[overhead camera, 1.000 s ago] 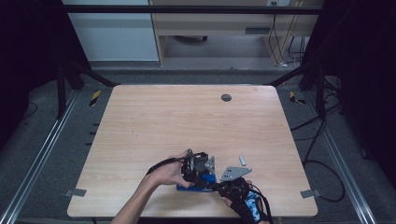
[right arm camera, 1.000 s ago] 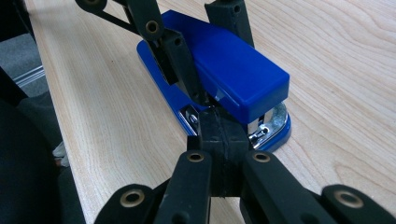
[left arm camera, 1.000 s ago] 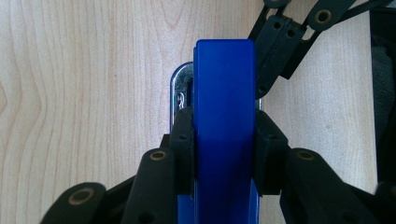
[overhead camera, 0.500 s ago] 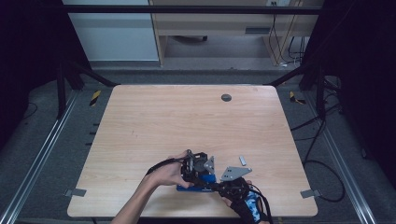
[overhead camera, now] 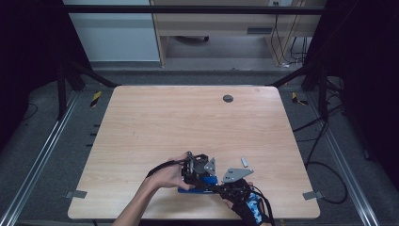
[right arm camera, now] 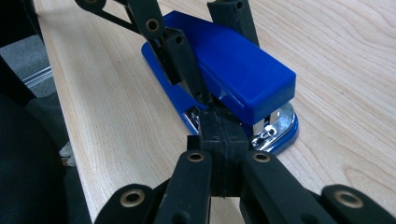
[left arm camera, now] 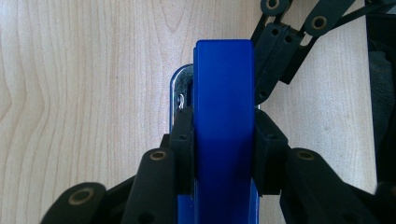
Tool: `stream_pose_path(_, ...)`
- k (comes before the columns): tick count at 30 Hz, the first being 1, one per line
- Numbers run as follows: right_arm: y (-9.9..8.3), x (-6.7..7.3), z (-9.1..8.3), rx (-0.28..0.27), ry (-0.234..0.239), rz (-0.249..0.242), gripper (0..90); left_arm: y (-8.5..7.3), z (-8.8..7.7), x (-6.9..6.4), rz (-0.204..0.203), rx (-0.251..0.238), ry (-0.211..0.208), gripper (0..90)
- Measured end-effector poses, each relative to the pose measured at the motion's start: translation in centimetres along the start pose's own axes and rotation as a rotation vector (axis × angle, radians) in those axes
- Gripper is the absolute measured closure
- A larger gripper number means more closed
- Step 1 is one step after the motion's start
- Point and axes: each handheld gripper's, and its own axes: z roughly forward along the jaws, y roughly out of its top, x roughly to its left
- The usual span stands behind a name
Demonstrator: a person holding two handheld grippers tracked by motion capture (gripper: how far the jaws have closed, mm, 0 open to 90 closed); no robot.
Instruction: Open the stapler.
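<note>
Evidently a stiff, fairly heavy thing: blue plastic-topped stapler with chromed metal base [right arm camera: 233, 79], lying flat near the front edge of the pale wooden counter [overhead camera: 164, 122]. Smooth, glossy top, likely slippery; sprung, so prone to hinge under pressure. Best taken across the long flat sides, as now by the left hand-held gripper [left arm camera: 224, 154], pinching the body. Right hand-held gripper [right arm camera: 223, 140] pressed together, empty, tips against the stapler's front end.

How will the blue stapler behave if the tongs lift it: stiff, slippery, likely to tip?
The blue stapler looks rigid, so it should probably not bend. Its glossy plastic top may slip, though the left tongs clamp both flat sides. The hinged top could swing open from the metal base if lifted by the top alone.
</note>
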Motion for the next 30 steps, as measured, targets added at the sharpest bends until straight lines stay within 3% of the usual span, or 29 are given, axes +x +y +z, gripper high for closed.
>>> stream_pose_path(11,0.0,0.1,0.0,0.001,-0.006,-0.009,90.0,-0.1,0.0,-0.1,0.000,-0.007,0.003,66.0)
stream_pose_path(17,0.1,0.2,-0.2,0.017,-0.020,-0.039,90.0,-0.1,0.3,0.4,-0.019,-0.007,-0.017,65.8)
stream_pose_path(26,-0.1,-0.1,-0.8,0.041,-0.068,-0.037,90.0,1.7,0.3,0.6,0.017,0.089,-0.002,60.3)
stream_pose_path(27,-0.1,-0.2,-0.8,0.046,-0.066,-0.027,90.0,1.8,0.5,0.6,0.005,0.083,-0.004,59.9)
stream_pose_path(28,-0.1,-0.2,-0.8,0.042,-0.067,-0.024,90.0,1.9,0.4,0.6,0.023,0.093,-0.001,59.9)
stream_pose_path(30,-0.1,-0.3,-0.8,0.040,-0.071,-0.026,90.0,2.2,0.5,0.6,0.022,0.088,0.001,60.1)
